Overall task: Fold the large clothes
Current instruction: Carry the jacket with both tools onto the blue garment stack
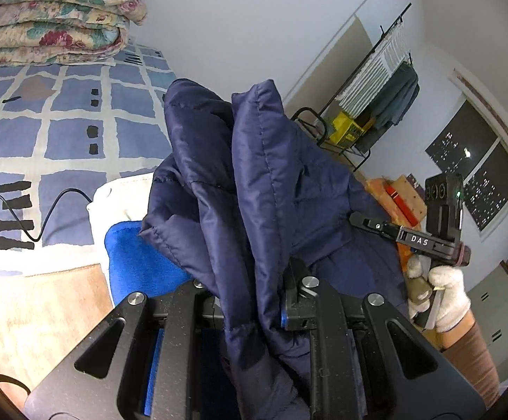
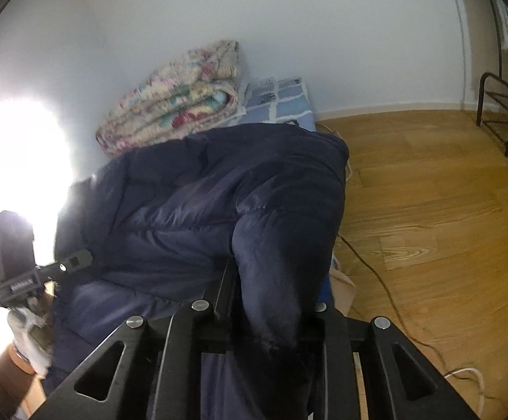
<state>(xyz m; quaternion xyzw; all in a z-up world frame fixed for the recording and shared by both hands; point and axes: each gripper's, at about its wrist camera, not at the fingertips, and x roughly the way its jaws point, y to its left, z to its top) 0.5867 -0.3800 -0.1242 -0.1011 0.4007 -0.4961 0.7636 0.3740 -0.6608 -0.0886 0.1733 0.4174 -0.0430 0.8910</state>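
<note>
At the bottom centre of the left wrist view the left claw (image 1: 254, 301) is clenched on a thick fold of the navy padded jacket (image 1: 254, 182), which rises from between its fingers toward the middle of the frame; at the bottom centre of the right wrist view the right claw (image 2: 271, 311) is likewise clenched on a bunched part of the same jacket (image 2: 218, 203), the padding swelling up over the fingers and hiding the tips. The jacket hangs between the two claws, its bulk in the centre of both frames, above a blue cloth (image 1: 138, 259) at lower left of the left view; whether it touches that cloth cannot be told. Beyond, the patterned bed (image 1: 61, 122) fills the left of the frame, with a folded floral quilt (image 1: 54, 17) at upper left; a drying rack (image 1: 369, 87) stands at upper right; wooden floor (image 2: 429, 192) fills the right of the right view.

The slick shell is likely to slide, so a thick grasp may shed layers and the fold may open; the unseen hem could drag on the blue cloth and skew the crease; a black cable (image 1: 43, 217) on the bed could snag if the jacket is laid there.
</note>
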